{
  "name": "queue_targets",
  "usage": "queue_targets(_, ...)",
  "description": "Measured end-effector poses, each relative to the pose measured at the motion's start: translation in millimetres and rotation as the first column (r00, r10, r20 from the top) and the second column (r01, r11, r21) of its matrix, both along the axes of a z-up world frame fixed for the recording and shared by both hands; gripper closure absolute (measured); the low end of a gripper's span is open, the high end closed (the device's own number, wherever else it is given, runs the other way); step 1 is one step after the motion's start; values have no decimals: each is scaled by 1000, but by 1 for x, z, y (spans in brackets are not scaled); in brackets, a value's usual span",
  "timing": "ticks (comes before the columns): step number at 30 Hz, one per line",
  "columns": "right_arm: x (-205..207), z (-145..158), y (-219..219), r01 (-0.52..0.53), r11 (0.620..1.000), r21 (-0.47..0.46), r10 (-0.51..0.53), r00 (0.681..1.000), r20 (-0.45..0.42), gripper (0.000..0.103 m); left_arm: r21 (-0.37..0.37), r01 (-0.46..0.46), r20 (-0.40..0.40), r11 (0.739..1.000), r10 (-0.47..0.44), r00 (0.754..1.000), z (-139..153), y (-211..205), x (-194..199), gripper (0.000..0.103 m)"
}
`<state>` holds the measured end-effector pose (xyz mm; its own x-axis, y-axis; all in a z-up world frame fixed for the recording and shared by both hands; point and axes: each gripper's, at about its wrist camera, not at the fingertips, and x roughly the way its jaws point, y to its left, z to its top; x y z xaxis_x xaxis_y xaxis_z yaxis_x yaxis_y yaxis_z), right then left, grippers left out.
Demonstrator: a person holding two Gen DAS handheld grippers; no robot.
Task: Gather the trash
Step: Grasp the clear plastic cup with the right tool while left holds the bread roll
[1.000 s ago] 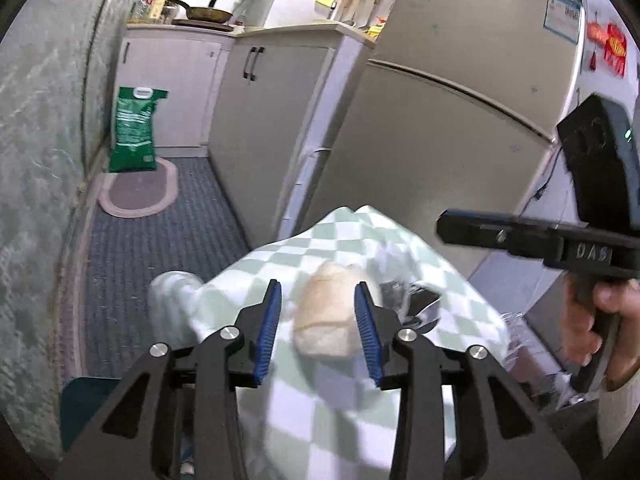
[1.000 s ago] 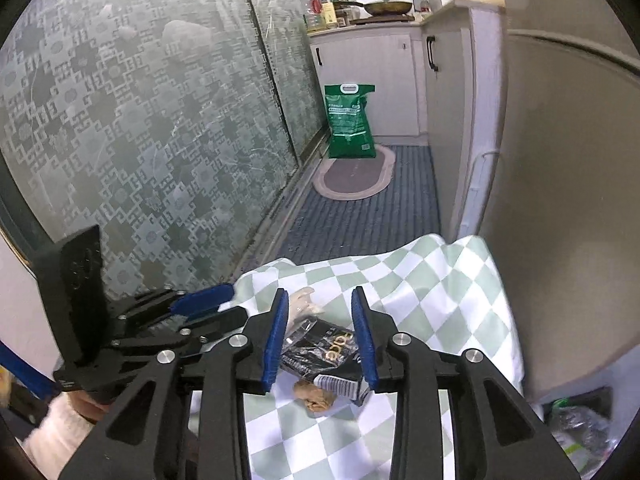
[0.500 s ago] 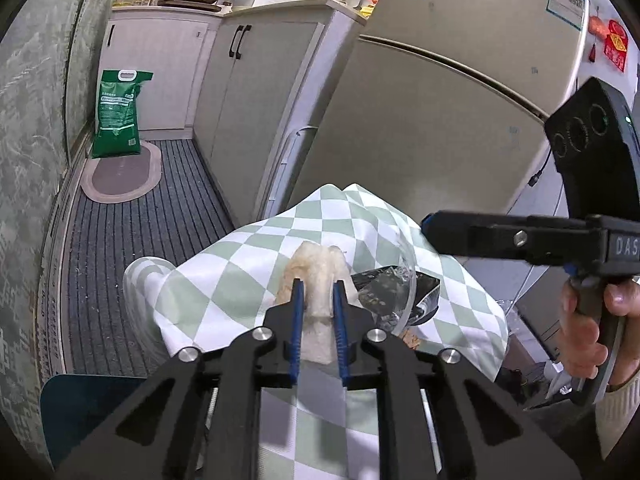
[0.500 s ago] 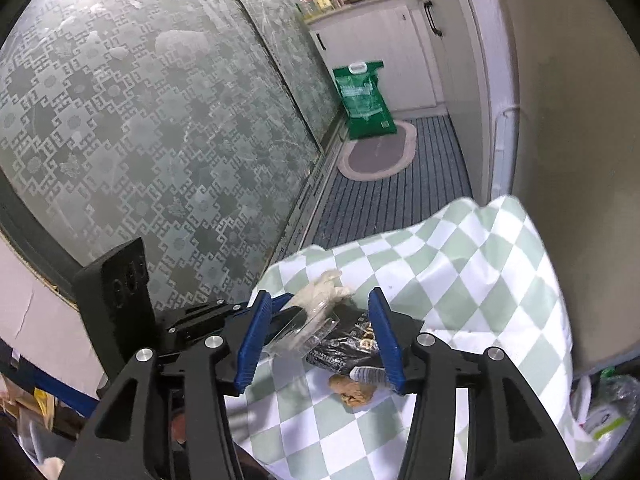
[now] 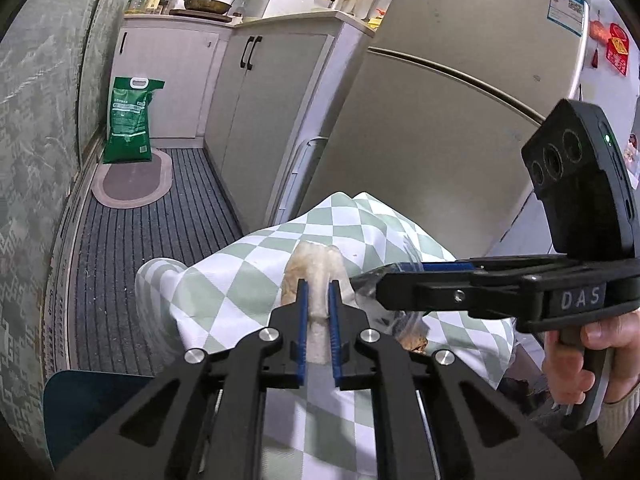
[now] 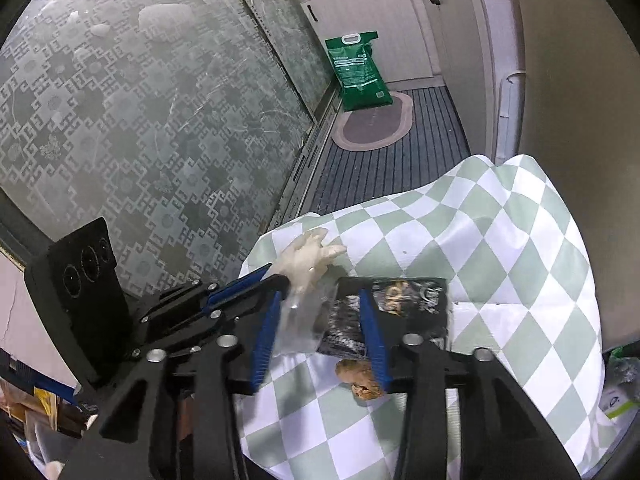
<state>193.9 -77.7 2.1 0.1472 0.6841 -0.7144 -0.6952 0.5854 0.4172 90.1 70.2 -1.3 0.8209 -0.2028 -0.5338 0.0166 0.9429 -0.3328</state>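
My left gripper point(image 5: 318, 292) is shut on a crumpled whitish tissue point(image 5: 316, 268) and holds it just above the green-and-white checked tablecloth point(image 5: 248, 276). The tissue also shows in the right wrist view point(image 6: 308, 258), pinched by the left gripper point(image 6: 280, 276). My right gripper point(image 6: 320, 308) is open, its blue fingers either side of a black snack wrapper point(image 6: 404, 300) with clear plastic at its left end. A brown walnut-like scrap point(image 6: 360, 376) lies by the right finger. In the left wrist view the right gripper point(image 5: 384, 280) reaches in from the right.
A fridge point(image 5: 440, 120) and white cabinets point(image 5: 272, 92) stand close behind the table. A frosted glass door point(image 6: 140, 120) runs along the left. A green sack point(image 5: 130, 120) and an oval mat point(image 5: 132, 180) lie on the striped floor. A trash bag point(image 6: 620, 392) sits at the lower right.
My left gripper closed on the tissue and lifted it slightly. My right gripper opened wider and moved down around the black wrapper.
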Motion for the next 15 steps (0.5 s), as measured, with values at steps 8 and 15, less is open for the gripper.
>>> queue_targets(8, -2, 5, 2, -15, 1000, 22, 15, 1000, 1, 87, 14, -14, 44, 1000, 14, 999, 6, -1, -15, 93)
queue_targets(15, -8, 9, 9, -38, 999, 25, 38, 999, 11, 99, -3, -46, 83, 999, 47, 995, 15, 11, -29, 93)
